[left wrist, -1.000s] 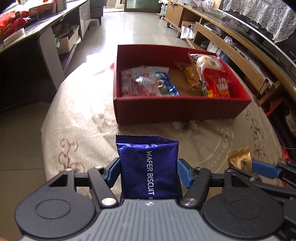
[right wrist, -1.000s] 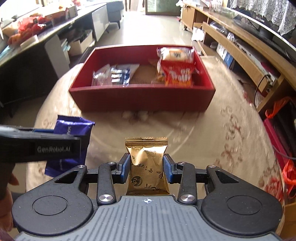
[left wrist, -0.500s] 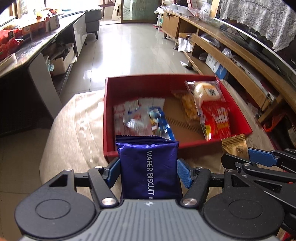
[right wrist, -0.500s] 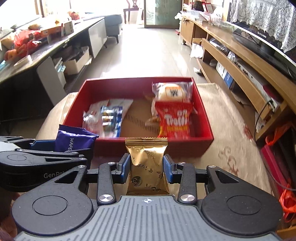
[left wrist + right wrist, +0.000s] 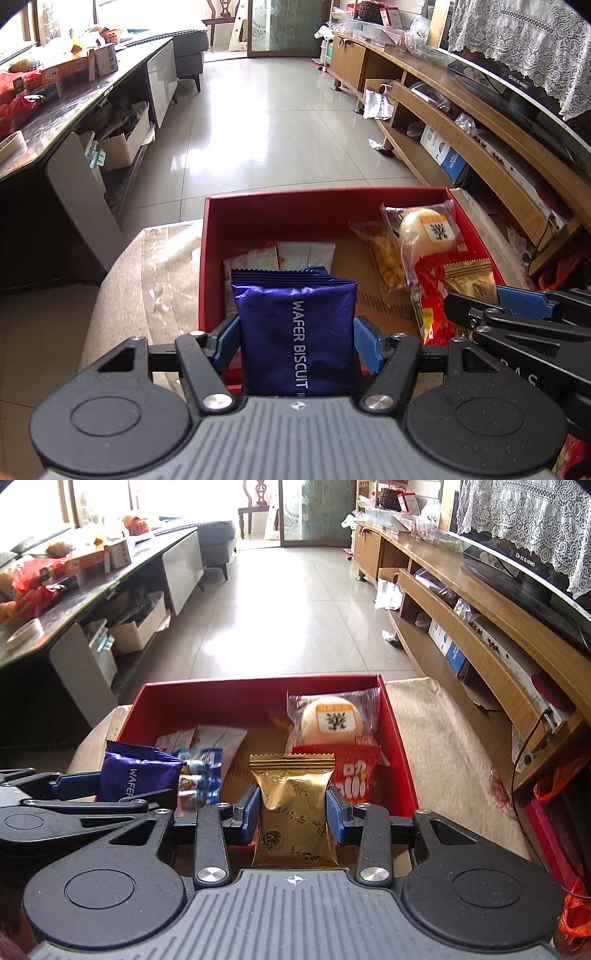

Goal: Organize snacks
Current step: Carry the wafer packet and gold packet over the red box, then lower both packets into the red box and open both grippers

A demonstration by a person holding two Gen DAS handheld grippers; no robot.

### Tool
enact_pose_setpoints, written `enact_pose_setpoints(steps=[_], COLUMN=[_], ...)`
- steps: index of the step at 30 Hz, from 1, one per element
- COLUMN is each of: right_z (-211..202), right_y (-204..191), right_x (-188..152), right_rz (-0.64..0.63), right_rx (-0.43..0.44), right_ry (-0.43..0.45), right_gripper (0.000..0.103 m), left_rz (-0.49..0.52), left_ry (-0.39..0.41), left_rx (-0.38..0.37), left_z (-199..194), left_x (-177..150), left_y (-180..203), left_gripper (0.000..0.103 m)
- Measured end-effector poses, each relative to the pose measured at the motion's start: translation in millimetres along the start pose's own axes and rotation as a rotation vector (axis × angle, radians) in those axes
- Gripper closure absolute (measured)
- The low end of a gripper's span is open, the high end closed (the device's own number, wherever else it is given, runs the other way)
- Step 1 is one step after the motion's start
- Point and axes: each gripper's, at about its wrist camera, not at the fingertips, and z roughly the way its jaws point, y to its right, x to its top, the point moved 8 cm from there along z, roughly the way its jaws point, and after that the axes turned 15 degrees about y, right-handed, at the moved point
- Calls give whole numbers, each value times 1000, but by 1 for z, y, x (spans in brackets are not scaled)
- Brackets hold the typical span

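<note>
My left gripper (image 5: 297,341) is shut on a blue wafer biscuit pack (image 5: 297,332) and holds it over the near left part of a red box (image 5: 210,258). My right gripper (image 5: 293,818) is shut on a gold snack packet (image 5: 293,812) over the near middle of the same red box (image 5: 400,753). The box holds a round bun in clear wrap (image 5: 334,716), a red snack bag (image 5: 354,771), a yellow snack bag (image 5: 378,254), white sachets (image 5: 218,738) and a blue-white packet (image 5: 199,775). Each gripper shows in the other's view, the right one (image 5: 517,302) and the left one (image 5: 77,786).
The box sits on a round table with a beige patterned cloth (image 5: 443,738). A long wooden TV cabinet (image 5: 480,627) runs along the right. A dark counter with clutter (image 5: 55,590) runs along the left. Tiled floor (image 5: 288,602) lies beyond the table.
Both grippers have moved forward and up from the table's near side to above the red box, each still holding its packet.
</note>
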Motion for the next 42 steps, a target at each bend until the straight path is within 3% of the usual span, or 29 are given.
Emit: enact_pose_setpoints(steps=[27, 42], right_z=[56, 62], right_y=[4, 1], right_x=[7, 5], right_rz=[9, -1], right_rx=[8, 15], right_ry=[-12, -19], right_gripper=[57, 57], left_rz=[-2, -5], left_ry=[-33, -47], left_rx=[74, 90], left_z=[57, 63], left_x=[8, 5], left_y=[-6, -9], left_gripper=[42, 42])
